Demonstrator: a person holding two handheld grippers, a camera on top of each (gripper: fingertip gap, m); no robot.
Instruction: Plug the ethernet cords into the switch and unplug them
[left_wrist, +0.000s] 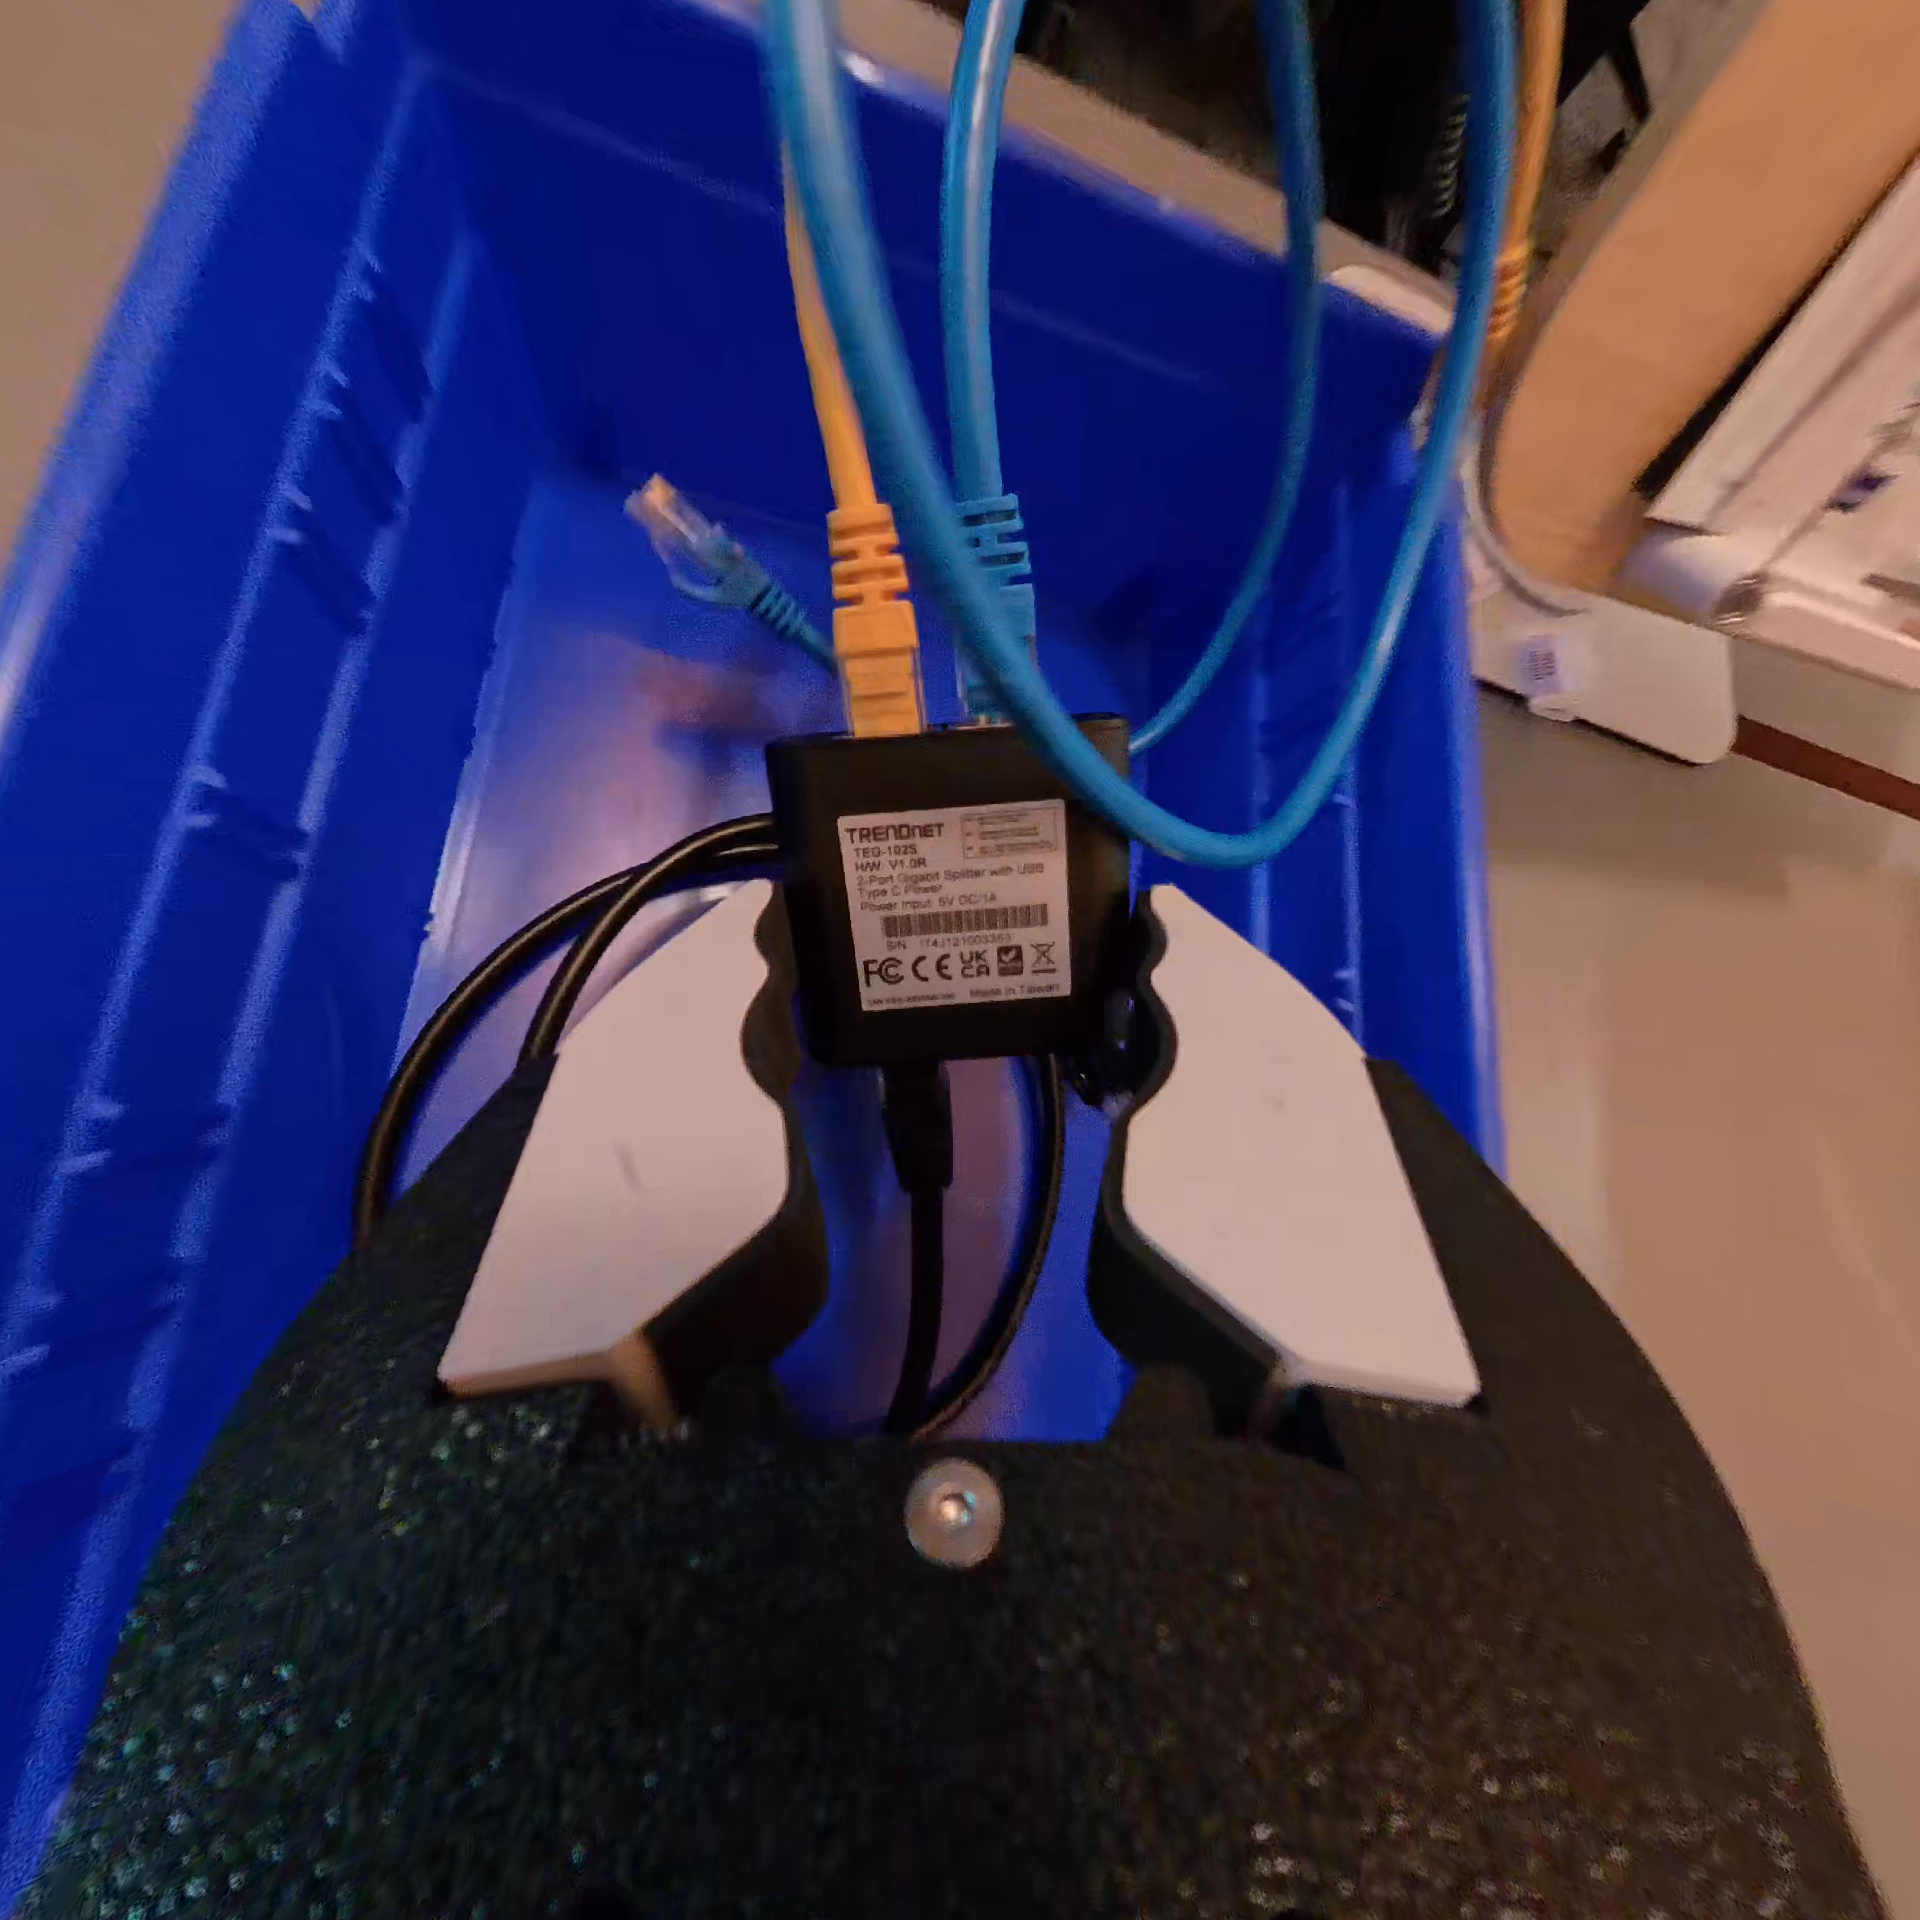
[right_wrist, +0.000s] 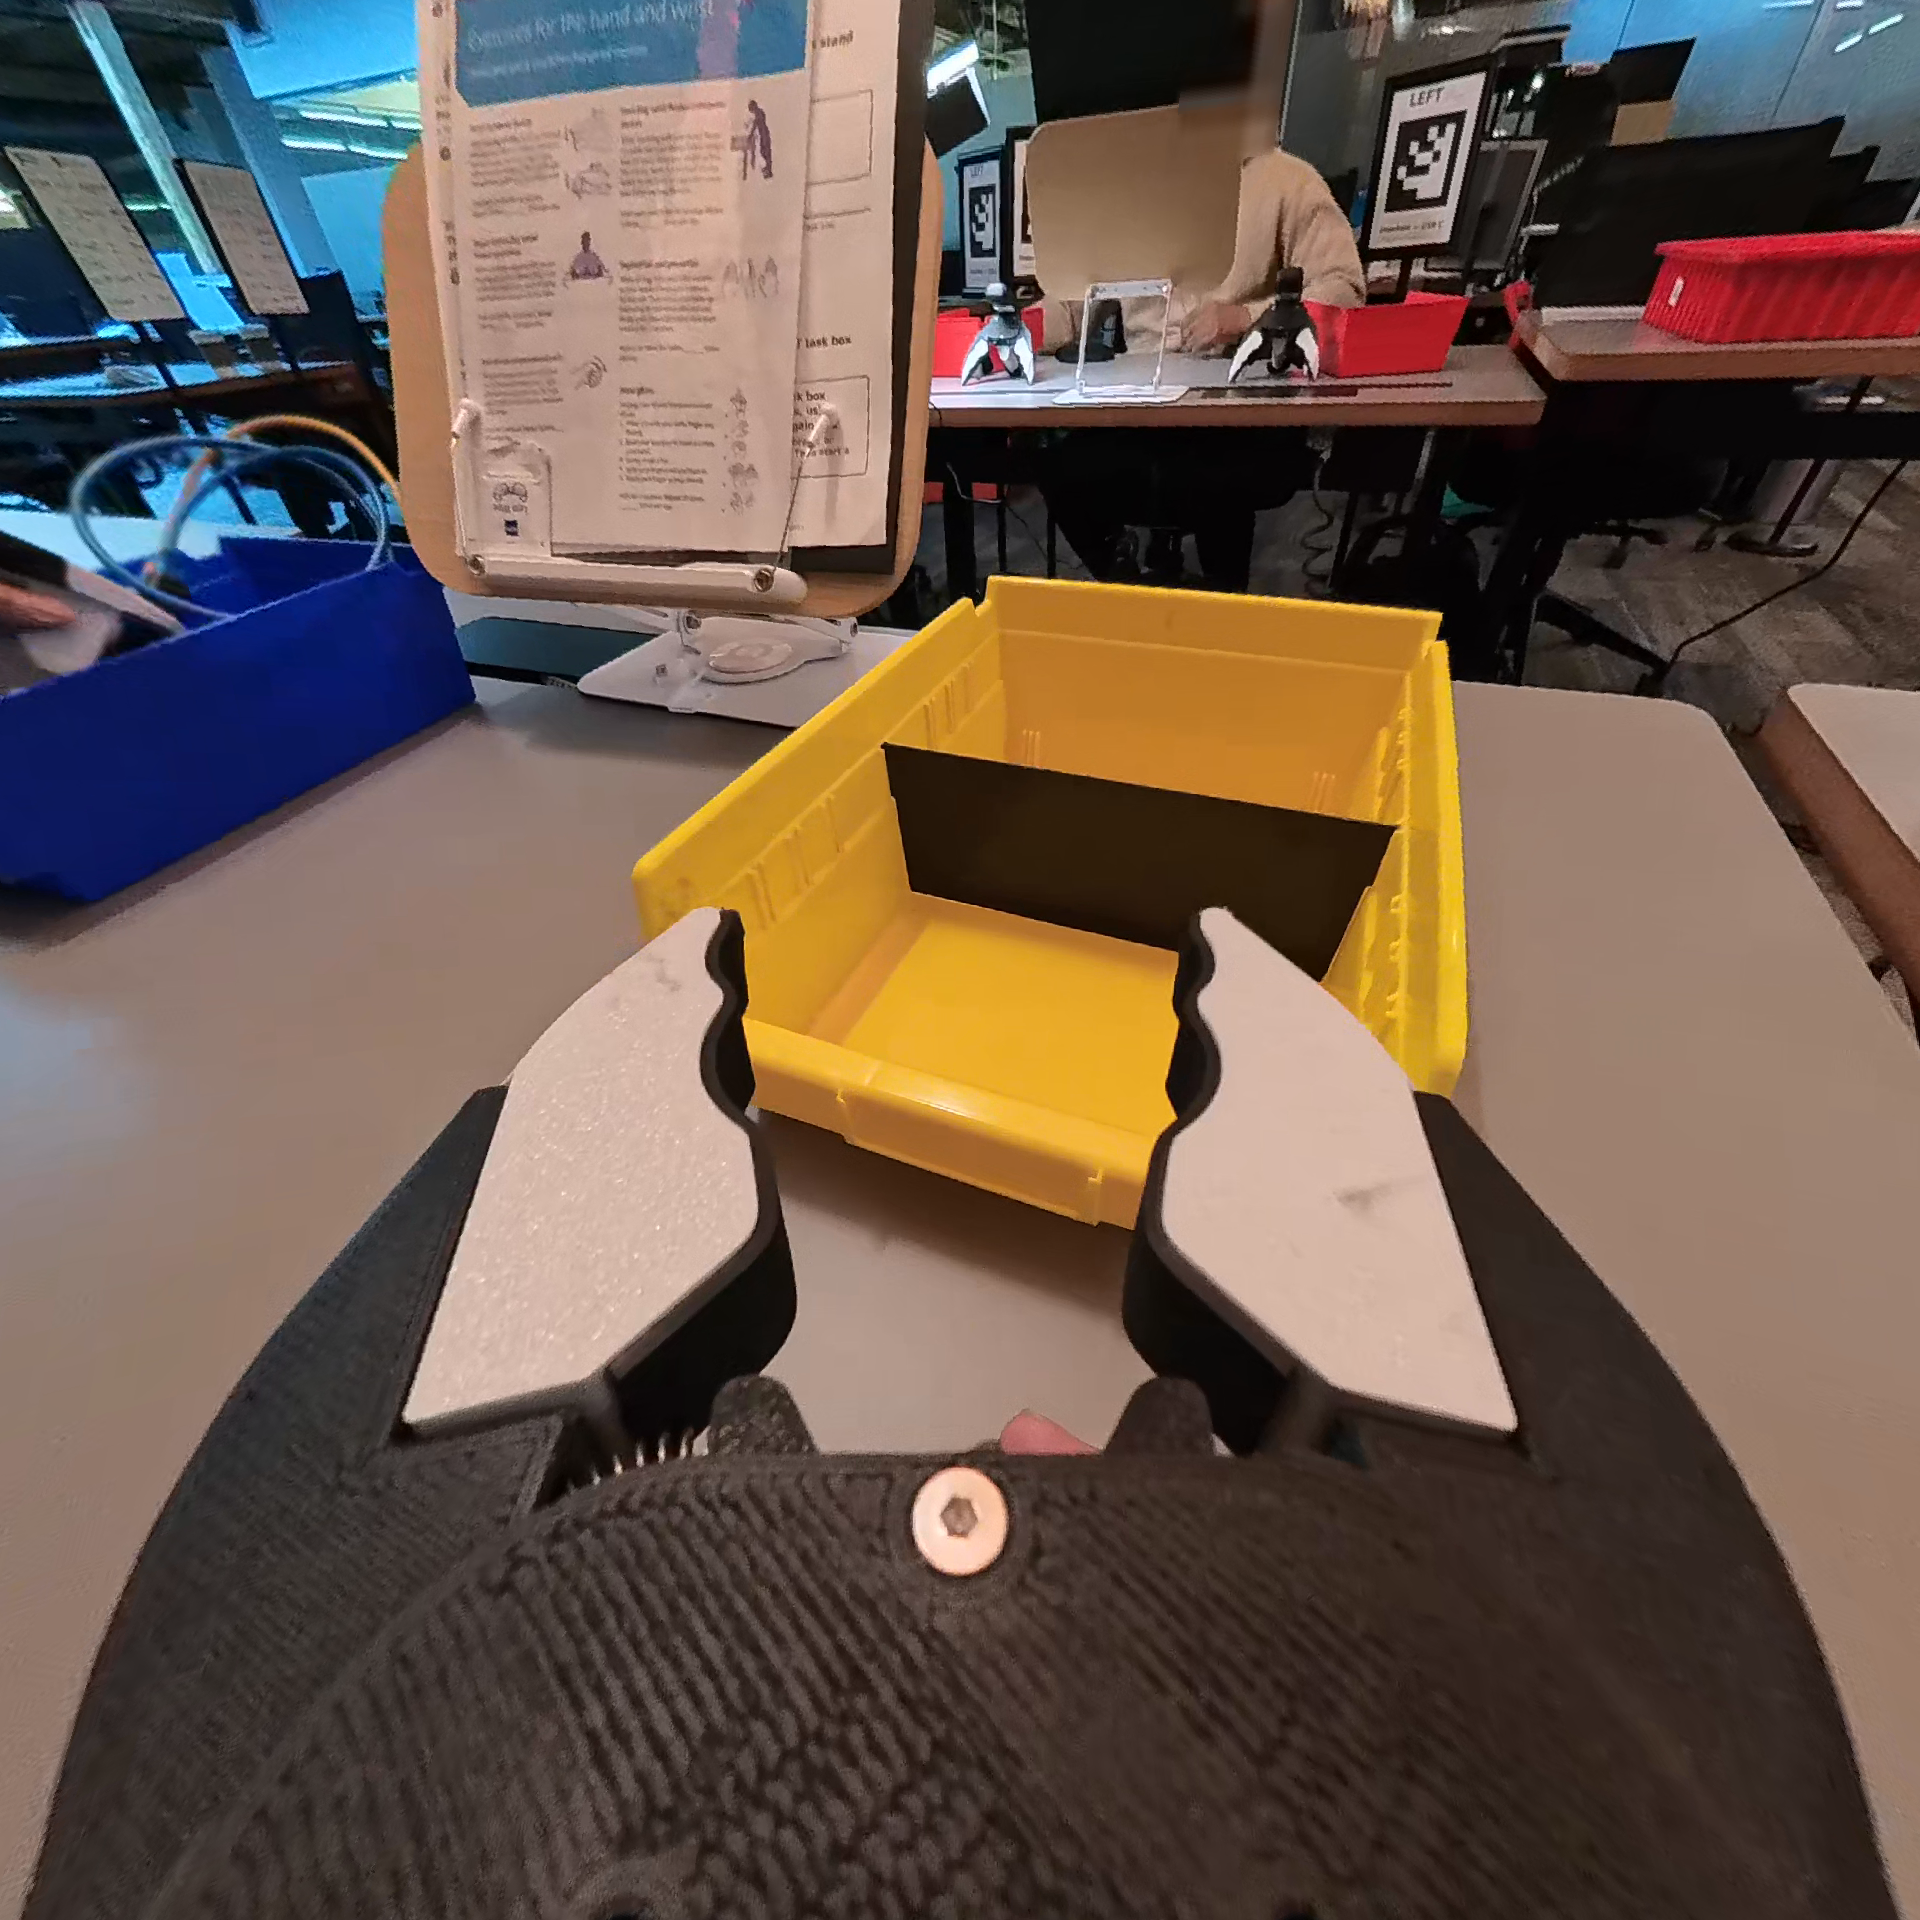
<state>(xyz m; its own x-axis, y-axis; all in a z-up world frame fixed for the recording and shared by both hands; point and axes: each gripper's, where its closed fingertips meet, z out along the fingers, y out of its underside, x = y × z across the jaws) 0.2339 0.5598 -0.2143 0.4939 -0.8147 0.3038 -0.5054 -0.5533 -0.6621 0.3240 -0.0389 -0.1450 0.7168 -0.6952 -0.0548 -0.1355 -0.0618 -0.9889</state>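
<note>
In the left wrist view my left gripper is shut on a small black switch with a white label, held above a blue bin. A yellow ethernet cord and a blue ethernet cord are plugged into its far end. The blue cord loops around and its free clear plug hangs loose to the left. Black cables trail from the switch's side and near end. In the right wrist view my right gripper is open and empty over the grey table, in front of a yellow bin.
The yellow bin has a black divider and looks empty. The blue bin with the cords stands at the far left. A document stand with papers sits behind the bins. A person sits at a far desk with red bins. My hands' fingertips stand some 60 cm from each other.
</note>
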